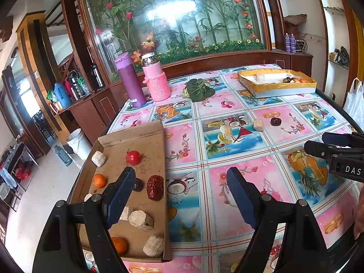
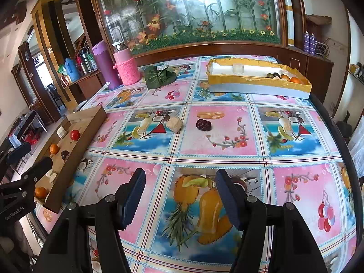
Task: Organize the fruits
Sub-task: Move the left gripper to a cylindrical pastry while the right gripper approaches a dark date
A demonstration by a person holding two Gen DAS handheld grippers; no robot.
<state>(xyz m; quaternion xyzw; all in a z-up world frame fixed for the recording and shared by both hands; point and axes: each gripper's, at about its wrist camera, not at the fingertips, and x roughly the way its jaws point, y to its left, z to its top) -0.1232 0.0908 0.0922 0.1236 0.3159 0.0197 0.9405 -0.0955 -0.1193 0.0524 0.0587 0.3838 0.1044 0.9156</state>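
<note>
A brown cardboard tray (image 1: 157, 150) at the table's left edge holds a red tomato (image 1: 133, 157), two oranges (image 1: 99, 180), a dark red date (image 1: 155, 187) and several beige blocks (image 1: 141, 220). My left gripper (image 1: 180, 179) is open and empty, above the tray's right wall. A beige block (image 2: 174, 124) and a dark red fruit (image 2: 203, 124) lie mid-table. My right gripper (image 2: 180, 182) is open and empty, above the tablecloth in front of them. A yellow-lined box (image 2: 254, 82) at the far right holds more fruit (image 2: 295, 80).
A purple flask (image 1: 130, 80) and a pink bottle (image 1: 155, 79) stand at the far left of the table, with a green leafy bundle (image 1: 200, 89) beside them. The table edge runs close along the tray's left side. A white bag (image 1: 355, 100) hangs at the right.
</note>
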